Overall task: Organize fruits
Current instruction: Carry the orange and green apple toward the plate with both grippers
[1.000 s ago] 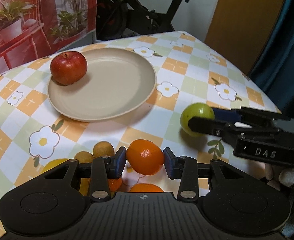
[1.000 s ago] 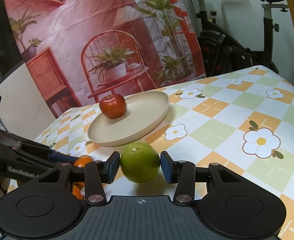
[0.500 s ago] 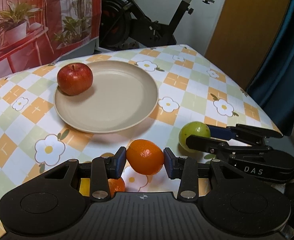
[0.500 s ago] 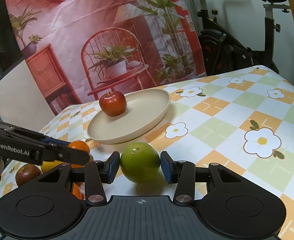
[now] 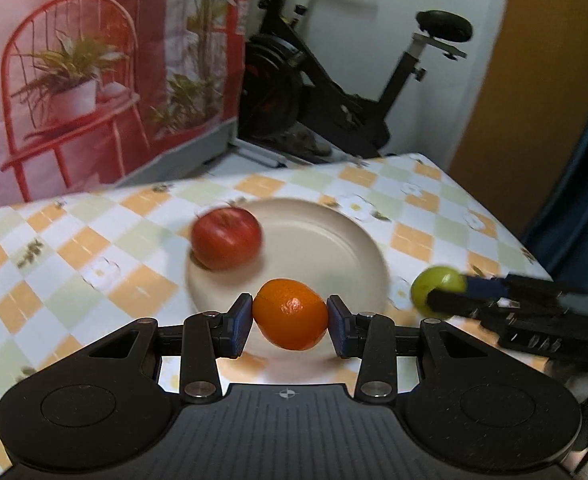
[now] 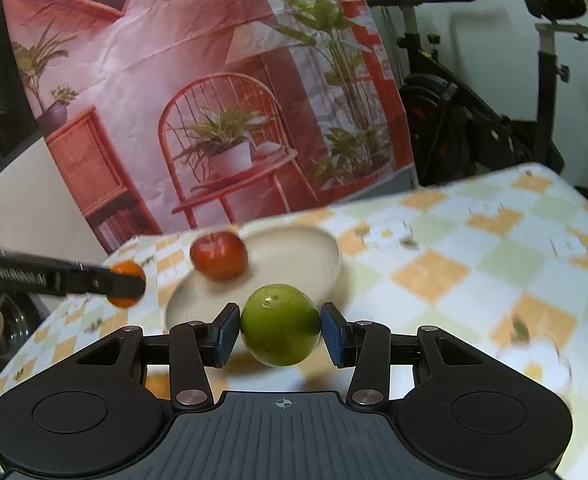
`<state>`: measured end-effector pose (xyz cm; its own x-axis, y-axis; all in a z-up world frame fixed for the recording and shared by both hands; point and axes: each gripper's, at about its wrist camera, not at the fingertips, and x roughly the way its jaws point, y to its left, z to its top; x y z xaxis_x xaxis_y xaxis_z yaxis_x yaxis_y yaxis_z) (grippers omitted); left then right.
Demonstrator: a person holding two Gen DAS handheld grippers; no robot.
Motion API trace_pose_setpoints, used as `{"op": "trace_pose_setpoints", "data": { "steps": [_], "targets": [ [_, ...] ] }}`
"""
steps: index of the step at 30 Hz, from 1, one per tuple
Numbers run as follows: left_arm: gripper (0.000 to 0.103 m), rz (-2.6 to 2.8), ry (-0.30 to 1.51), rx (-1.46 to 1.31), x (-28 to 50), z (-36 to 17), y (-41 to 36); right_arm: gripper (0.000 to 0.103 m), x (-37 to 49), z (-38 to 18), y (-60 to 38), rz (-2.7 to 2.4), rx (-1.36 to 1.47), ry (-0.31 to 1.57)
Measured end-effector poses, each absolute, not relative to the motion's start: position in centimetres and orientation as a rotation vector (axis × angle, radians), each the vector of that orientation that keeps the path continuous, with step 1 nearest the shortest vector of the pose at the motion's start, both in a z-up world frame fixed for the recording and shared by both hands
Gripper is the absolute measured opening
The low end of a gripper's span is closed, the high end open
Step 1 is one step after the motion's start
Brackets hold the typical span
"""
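- Left gripper (image 5: pixel 290 314): its two blue pads are pressed against the sides of an orange (image 5: pixel 290 314), which is pinched between them and carried clear of the table. From the right wrist view the same gripper (image 6: pixel 128 284) is seen at the left, with the orange (image 6: pixel 126 270) at its tip.
- Right gripper (image 6: pixel 280 325): a green fruit (image 6: pixel 280 325) is clamped between its blue pads and held off the cloth. From the left wrist view this gripper (image 5: pixel 440 294) is seen at the right edge, with the green fruit (image 5: pixel 436 286) at its tip.
- Plate (image 5: pixel 334 252): beige, round, set on the table; it is seen just behind both held fruits.
- Red apple (image 5: pixel 226 238): rested on the plate at its left rim, stem upward. Blurred in both views.
- Table (image 5: pixel 94 264): covered by a checked cloth of orange, pale green and white squares with white flowers.
- Backdrop (image 6: pixel 214 100): a printed sheet showing a red chair, potted plants and a red cabinet, hung behind the table.
- Exercise bike (image 5: pixel 334 92): black, stood on the floor beyond the table's far edge.
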<state>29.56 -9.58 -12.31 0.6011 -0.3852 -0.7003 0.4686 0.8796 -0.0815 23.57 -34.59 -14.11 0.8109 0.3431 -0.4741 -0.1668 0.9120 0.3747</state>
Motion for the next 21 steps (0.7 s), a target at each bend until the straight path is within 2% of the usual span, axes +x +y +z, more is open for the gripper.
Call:
{"op": "trace_pose_setpoints", "data": {
  "steps": [9,21],
  "targets": [
    [0.042,-0.456,0.78,0.179,34.1,-14.3,-10.2,0.041,34.1,-12.6,-33.3,0.3,0.248,0.582],
    [0.042,-0.449,0.814,0.227,35.7,-17.0,-9.2,0.041,42.3,-15.9,-29.4,0.325,0.208,0.703]
  ]
}}
